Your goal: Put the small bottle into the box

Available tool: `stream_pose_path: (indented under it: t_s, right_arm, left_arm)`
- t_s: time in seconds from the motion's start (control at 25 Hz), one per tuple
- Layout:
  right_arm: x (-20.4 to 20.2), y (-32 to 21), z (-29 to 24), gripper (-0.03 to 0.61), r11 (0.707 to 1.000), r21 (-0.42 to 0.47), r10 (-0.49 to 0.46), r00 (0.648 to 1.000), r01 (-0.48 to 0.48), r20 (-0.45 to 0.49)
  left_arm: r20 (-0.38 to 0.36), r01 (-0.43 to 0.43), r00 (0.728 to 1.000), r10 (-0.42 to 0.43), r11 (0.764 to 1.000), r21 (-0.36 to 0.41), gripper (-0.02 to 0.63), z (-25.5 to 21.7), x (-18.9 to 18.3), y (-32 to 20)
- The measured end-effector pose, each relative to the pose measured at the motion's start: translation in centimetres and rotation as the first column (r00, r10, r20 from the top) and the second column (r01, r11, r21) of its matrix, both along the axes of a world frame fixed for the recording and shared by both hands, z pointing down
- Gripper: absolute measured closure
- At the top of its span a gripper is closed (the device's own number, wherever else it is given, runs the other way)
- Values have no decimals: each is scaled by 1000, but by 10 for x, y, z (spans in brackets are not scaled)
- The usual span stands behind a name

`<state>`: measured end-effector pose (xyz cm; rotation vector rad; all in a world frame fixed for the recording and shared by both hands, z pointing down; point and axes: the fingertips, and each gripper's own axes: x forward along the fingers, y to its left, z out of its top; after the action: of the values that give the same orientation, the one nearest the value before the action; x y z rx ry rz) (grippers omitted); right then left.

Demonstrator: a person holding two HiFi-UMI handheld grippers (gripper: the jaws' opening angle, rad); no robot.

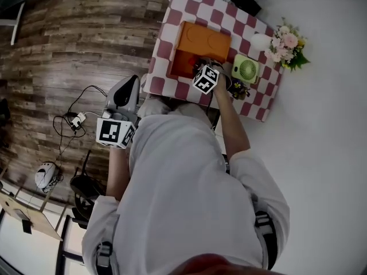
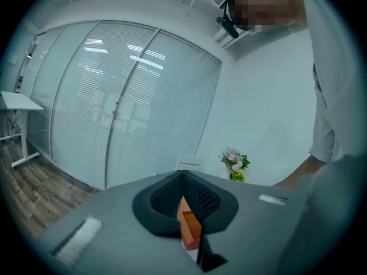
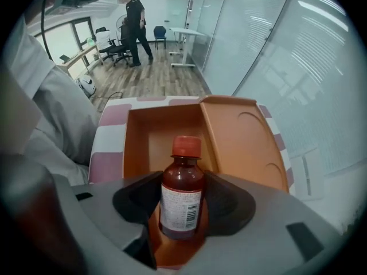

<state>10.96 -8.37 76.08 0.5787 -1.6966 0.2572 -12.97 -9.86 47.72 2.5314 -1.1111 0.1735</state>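
Observation:
A small brown bottle (image 3: 182,182) with a red cap and a white label stands upright between the jaws of my right gripper (image 3: 182,198), which is shut on it. The bottle hangs over the near part of the open orange box (image 3: 166,136), whose lid (image 3: 243,136) lies folded out to the right. In the head view the right gripper (image 1: 202,66) is at the near edge of the orange box (image 1: 198,42) on the checked table (image 1: 163,50). My left gripper (image 1: 128,85) is off the table to the left over the floor, its jaws (image 2: 184,202) shut on nothing.
A green fan (image 1: 246,69), a flower bouquet (image 1: 287,44) and a white object (image 1: 260,40) stand on the table right of the box. Cables (image 1: 74,119) lie on the wooden floor at left. A person (image 3: 135,19) stands far off by chairs and desks.

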Motion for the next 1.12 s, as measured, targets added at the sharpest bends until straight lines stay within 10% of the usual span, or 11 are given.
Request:
stream_pose_path:
  t_s: [0.72,1.12]
  right_arm:
    - [-15,4,42,348,982,-138,-131,991,127,-22]
    - [-16,3,31,341,984,-179,-7,997,20,71]
  left_arm:
    - [45,105,994,-103,993,-50,612,9,-40,34]
    - [40,99,994,-98,995,-20,612,1,-31,35]
